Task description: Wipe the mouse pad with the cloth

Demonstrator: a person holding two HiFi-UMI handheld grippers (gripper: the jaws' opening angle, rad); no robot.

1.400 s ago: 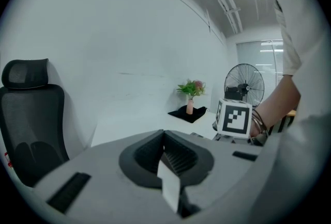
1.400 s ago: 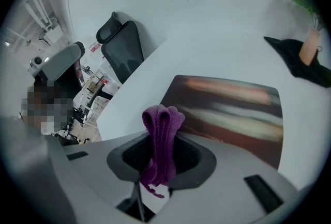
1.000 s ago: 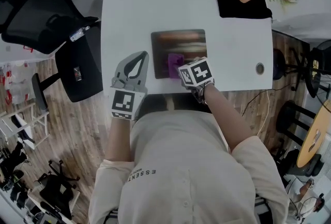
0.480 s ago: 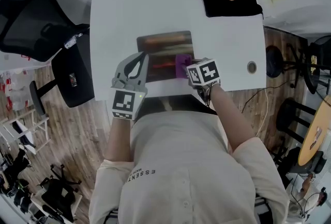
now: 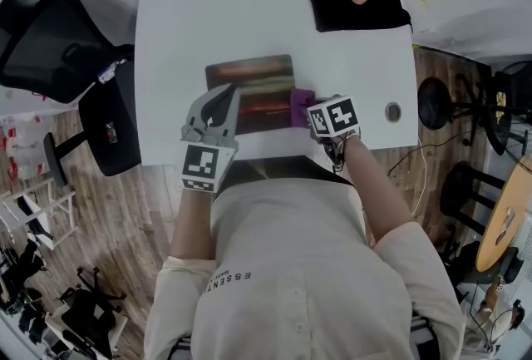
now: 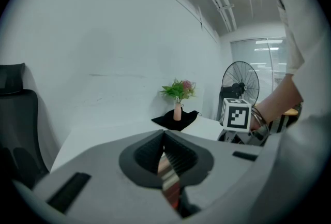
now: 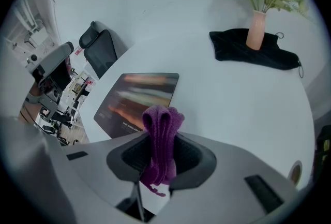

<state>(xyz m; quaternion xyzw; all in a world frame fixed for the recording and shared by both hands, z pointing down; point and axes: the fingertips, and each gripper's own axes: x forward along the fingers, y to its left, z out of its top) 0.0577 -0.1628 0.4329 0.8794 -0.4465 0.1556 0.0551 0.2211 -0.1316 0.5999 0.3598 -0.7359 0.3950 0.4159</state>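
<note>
**q:** so which of your grippers has the cloth, and where is it relative to the pad?

**me:** my right gripper [image 7: 159,154] has it. the jaws are clamped on the purple cloth [image 7: 162,119], and a folded bunch of it sticks up past the tips with a bit hanging out underneath. from the head view the cloth sits right at the mouse pad's [image 5: 249,88] right edge, about where the pad ends and bare white table [image 5: 208,17] starts. can't tell if it's actually touching the pad. in my right gripper view the pad lies ahead and to the left of the cloth.

**q:** and the left one?

**me:** my left gripper [image 6: 165,153] has its jaws pulled together with nothing pinched in them. there's only a thin slit between them, and you can see the pad's streaky coloured print through it. from above, the tips are over the pad's near left corner. can't tell if they're pressing on it.

**q:** anything else on the desk?

**me:** a piece of black fabric [image 7: 232,47] at the far right corner, with a small pink vase [image 7: 256,29] of greenery standing on it, well apart from the pad. a black office chair [image 5: 41,26] is off the table's left side.
</note>
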